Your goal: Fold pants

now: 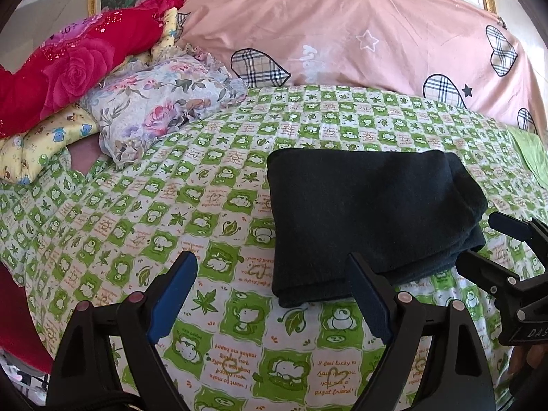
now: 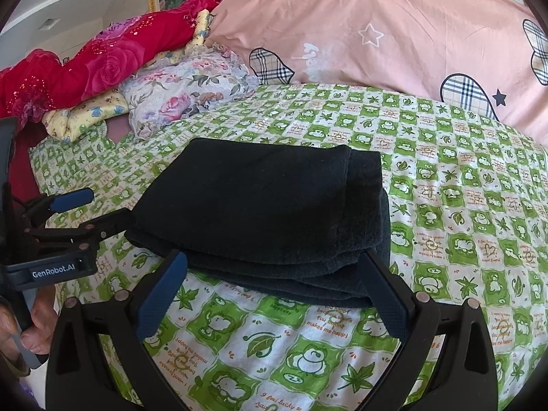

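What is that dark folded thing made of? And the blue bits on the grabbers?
The folded pants look like soft, matte knit cloth, maybe cotton or fleece: thick rounded folds, fuzzy surface, no shine. The blue pads on the gripper fingers look like rubber or textured plastic, with a fine grippy grain; which one cannot be told.

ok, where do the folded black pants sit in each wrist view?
Left wrist: folded black pants lie right of centre on the green checked sheet, ahead of the open left tongs.
Right wrist: pants at centre, just beyond the open right tongs.
Shared landmark: floral pillow, upper left.
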Tool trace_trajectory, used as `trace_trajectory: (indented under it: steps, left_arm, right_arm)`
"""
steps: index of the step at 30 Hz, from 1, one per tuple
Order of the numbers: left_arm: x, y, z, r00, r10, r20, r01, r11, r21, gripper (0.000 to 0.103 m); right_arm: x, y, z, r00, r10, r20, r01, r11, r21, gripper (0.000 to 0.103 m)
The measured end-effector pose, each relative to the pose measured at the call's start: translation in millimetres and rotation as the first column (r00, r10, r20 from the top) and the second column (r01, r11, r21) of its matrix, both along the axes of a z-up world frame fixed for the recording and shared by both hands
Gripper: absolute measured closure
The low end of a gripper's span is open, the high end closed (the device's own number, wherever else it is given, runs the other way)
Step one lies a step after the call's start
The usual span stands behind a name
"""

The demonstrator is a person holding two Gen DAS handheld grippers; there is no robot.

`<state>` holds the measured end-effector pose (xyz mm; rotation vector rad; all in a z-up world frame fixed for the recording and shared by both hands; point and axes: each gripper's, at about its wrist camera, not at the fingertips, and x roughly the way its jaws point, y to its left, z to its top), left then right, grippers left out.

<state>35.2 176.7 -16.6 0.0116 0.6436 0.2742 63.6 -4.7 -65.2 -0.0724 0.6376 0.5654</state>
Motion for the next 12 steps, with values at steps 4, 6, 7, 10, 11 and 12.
trace_trajectory:
  steps: [4, 6, 7, 10, 11, 12]
  left_arm:
    - [0.5, 0.1, 3.1, 1.0, 0.002, 0.003, -0.002, 1.0, -0.007, 0.014]
    - [1.8, -0.5, 5.3, 1.0, 0.004, 0.007, -0.004, 1.0, -0.004, 0.014]
    - [2.8, -0.9, 5.3, 1.0, 0.006, 0.004, -0.006, 1.0, -0.001, 0.014]
    - [4.7, -0.8, 4.5, 1.0, 0.006, -0.004, -0.006, 1.0, -0.007, 0.014]
    - [5.6, -0.5, 4.1, 1.0, 0.006, -0.008, -0.007, 1.0, -0.007, 0.014]
    - [6.2, -0.6, 3.5, 1.0, 0.008, -0.014, -0.008, 1.0, -0.008, 0.014]
  right_arm:
    - [1.5, -1.3, 4.6, 1.0, -0.001, 0.004, 0.001, 1.0, 0.002, 0.003]
    - [2.4, -2.2, 6.1, 1.0, -0.001, 0.002, 0.001, 1.0, 0.008, 0.003]
    - [3.4, -2.2, 6.4, 1.0, 0.0, -0.002, 0.0, 1.0, 0.008, 0.003]
    - [3.8, -1.7, 6.6, 1.0, 0.003, -0.005, -0.003, 1.0, 0.002, 0.003]
    - [3.7, -0.6, 6.2, 1.0, 0.005, -0.005, -0.005, 1.0, 0.0, 0.003]
    - [4.3, -0.2, 5.8, 1.0, 0.008, -0.007, -0.008, 1.0, -0.002, 0.003]
